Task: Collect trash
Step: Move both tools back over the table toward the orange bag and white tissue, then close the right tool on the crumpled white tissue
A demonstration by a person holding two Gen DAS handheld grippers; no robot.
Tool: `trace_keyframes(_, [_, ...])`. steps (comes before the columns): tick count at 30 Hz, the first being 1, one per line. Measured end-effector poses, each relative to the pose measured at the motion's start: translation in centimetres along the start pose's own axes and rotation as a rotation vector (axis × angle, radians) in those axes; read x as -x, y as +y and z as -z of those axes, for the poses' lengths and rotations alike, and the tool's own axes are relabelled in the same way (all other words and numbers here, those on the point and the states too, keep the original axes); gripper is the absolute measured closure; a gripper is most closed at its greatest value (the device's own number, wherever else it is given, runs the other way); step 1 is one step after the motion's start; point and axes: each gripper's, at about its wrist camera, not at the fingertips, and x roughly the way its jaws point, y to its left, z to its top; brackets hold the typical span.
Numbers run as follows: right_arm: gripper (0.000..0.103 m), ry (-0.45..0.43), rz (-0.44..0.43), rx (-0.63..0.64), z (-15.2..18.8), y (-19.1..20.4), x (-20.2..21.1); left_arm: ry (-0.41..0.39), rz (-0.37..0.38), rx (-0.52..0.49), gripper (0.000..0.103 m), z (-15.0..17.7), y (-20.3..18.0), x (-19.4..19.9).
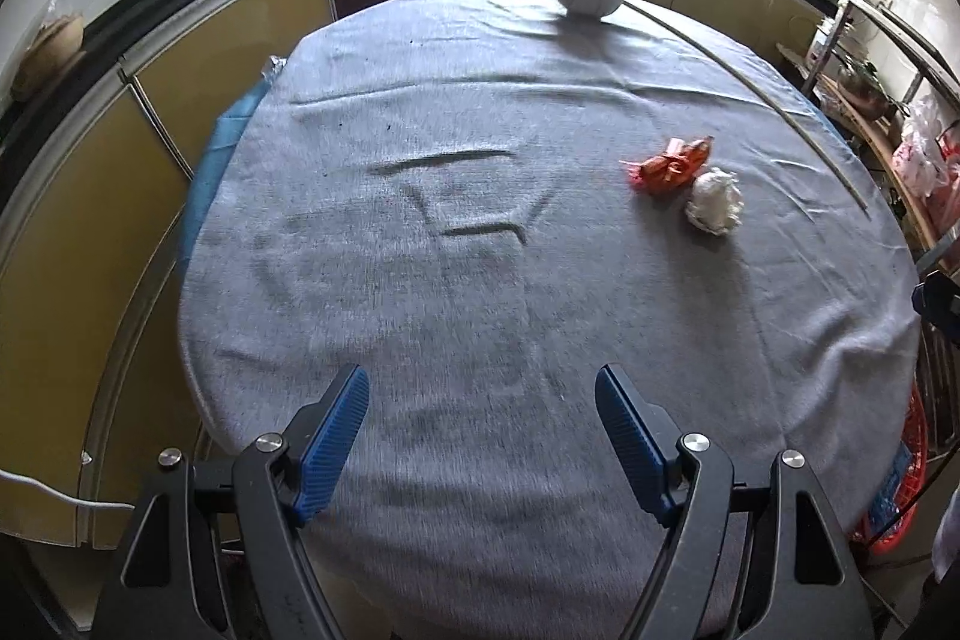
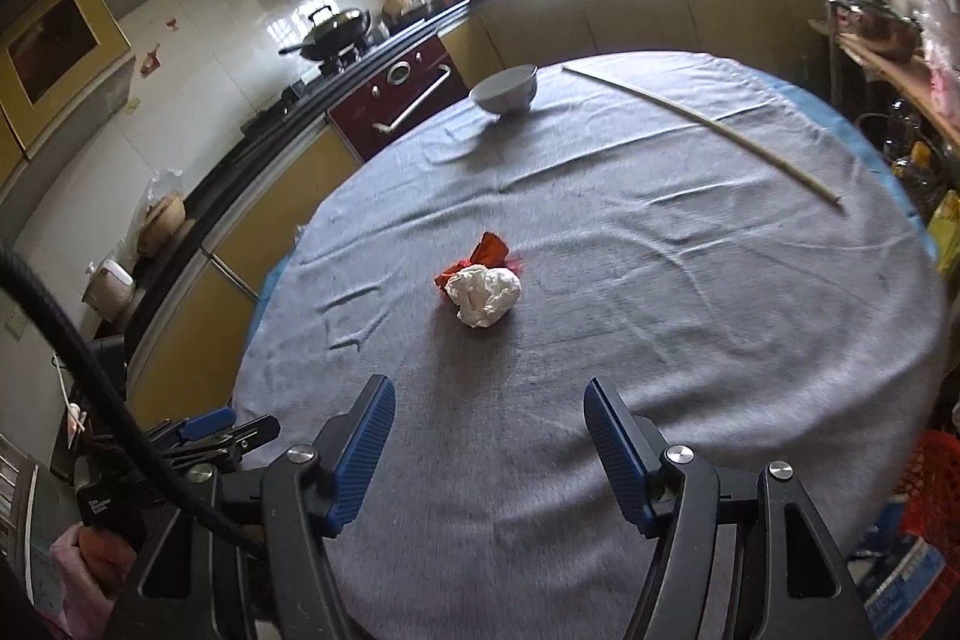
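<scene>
While both claws hung spread and empty over the grey cloth (image 1: 480,280), the left gripper (image 1: 482,388) faced bare fabric, the orange wrapper (image 1: 669,166) touched the white paper wad (image 1: 714,202), right gripper (image 2: 489,400) nearer.

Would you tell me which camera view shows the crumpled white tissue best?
The right wrist view: the crumpled white tissue sits near centre, ahead of the open right gripper, partly hiding the orange wrapper. In the left wrist view the tissue lies off to the right, smaller.
</scene>
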Motion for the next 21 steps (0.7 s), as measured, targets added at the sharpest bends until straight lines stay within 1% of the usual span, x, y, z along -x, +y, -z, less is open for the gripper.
trace_keyframes(4, [0.034,0.021,-0.01,0.025,-1.3,0.5,-2.5,-0.007,0.006,0.004,0.025,-1.5,0.1,-1.0])
trace_keyframes(11, [0.034,0.046,-0.02,0.067,-3.3,1.1,-6.7,-0.046,0.005,-0.034,0.025,-4.1,-0.7,-1.9])
trace_keyframes(20, [0.034,0.107,-0.05,0.11,-4.2,1.4,-12.6,-0.057,0.021,-0.043,0.025,-5.8,-1.4,-3.2])
trace_keyframes(21, [0.034,0.109,-0.034,0.117,-4.4,1.4,-13.5,-0.056,0.024,-0.042,0.025,-5.9,-1.4,-3.3])
